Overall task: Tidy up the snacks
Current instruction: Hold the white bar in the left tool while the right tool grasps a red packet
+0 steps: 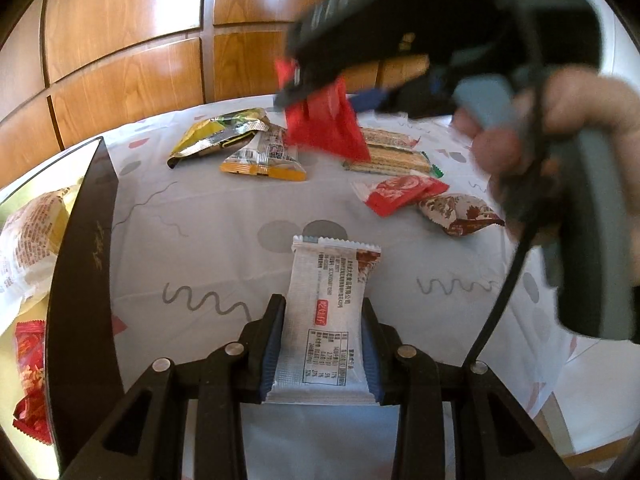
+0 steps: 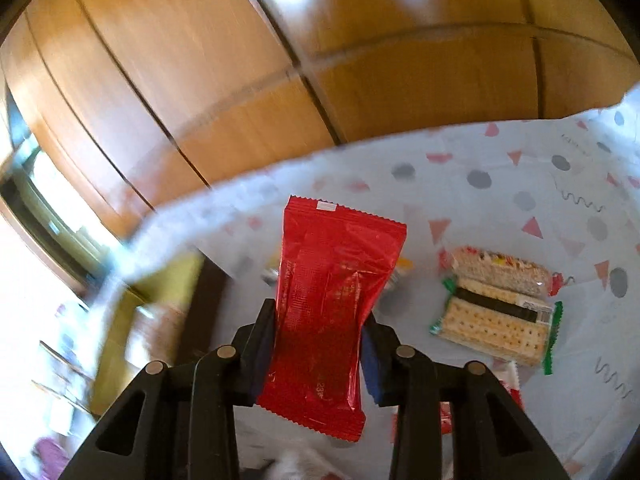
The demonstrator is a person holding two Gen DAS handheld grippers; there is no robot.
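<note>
Wooden cabinet doors (image 1: 132, 40) back a patterned counter (image 1: 224, 216) where the left tool (image 1: 322, 344) is clamped on a white snack packet (image 1: 328, 312) just above the cloth. Beyond it, the right tool (image 2: 318, 344) grips a red snack packet (image 2: 332, 288) in the air, over loose snacks (image 1: 260, 148) and cracker packs (image 2: 500, 312); a hand (image 1: 560, 152) holds that tool.
</note>
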